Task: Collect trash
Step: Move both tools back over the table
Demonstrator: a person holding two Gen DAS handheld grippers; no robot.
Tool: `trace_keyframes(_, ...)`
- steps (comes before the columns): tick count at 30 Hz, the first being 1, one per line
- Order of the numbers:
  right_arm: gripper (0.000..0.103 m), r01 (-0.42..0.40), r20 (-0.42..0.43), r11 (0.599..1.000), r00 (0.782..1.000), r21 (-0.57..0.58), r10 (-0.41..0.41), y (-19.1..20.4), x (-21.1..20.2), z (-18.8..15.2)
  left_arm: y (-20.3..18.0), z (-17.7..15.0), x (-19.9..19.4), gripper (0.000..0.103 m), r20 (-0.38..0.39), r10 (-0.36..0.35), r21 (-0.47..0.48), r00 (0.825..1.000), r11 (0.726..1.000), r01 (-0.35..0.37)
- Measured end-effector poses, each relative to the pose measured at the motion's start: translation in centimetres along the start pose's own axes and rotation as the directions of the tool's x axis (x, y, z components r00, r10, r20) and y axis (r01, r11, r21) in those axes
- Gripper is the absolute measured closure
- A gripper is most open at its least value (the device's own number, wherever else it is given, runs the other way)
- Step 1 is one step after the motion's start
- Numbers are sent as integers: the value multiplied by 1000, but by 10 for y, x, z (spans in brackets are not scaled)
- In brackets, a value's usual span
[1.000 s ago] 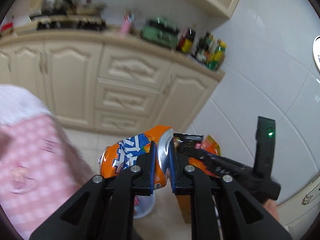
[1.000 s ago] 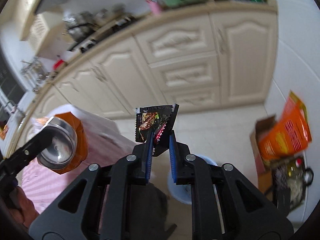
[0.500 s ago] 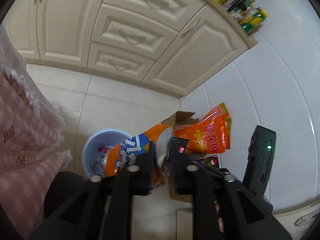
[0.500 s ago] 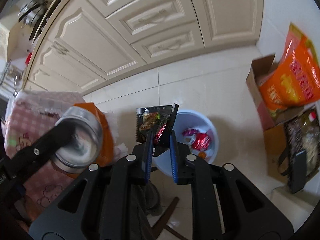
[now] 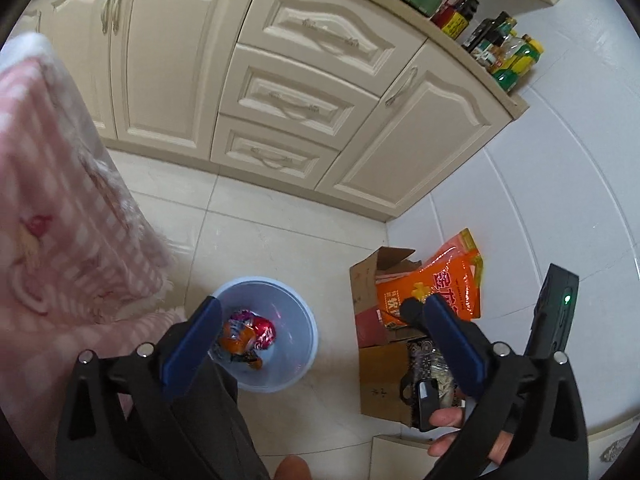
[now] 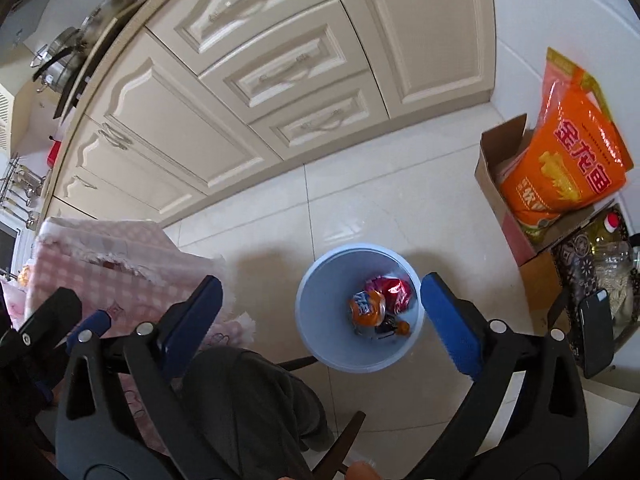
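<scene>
A light blue bin stands on the tiled floor below both grippers. An orange soda can lies inside it beside a red crumpled wrapper and a dark snack wrapper. My left gripper hangs above the bin, its jaws opening wide with nothing between them. My right gripper also hangs over the bin, jaws opening, nothing held. The left gripper's tip shows at the right wrist view's left edge.
A cardboard box with an orange bag stands right of the bin by the white wall. A pink checked tablecloth hangs at left. Cream cabinets run behind. Dark cloth lies on a chair below.
Both grippers went from shut to wide open. The orange can left the left gripper and the dark wrapper left the right one; both now lie in the bin. Both views sank towards the floor.
</scene>
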State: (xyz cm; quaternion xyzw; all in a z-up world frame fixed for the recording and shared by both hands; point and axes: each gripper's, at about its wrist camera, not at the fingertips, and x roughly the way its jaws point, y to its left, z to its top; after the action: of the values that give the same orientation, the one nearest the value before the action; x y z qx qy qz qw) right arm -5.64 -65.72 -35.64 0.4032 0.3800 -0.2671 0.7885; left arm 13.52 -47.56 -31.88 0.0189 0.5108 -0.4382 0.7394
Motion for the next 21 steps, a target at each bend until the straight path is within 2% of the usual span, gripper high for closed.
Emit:
trace_keyframes(14,6,-40,97,997,994,-64,46,48,-55,7,-18,3,-71,5,103,14,79,995,997,-22)
trace_keyframes(21,6,-88,175,988,978,-130,110,88,-99,8,-23,1,-133,5,209,12,119,978,992,-38)
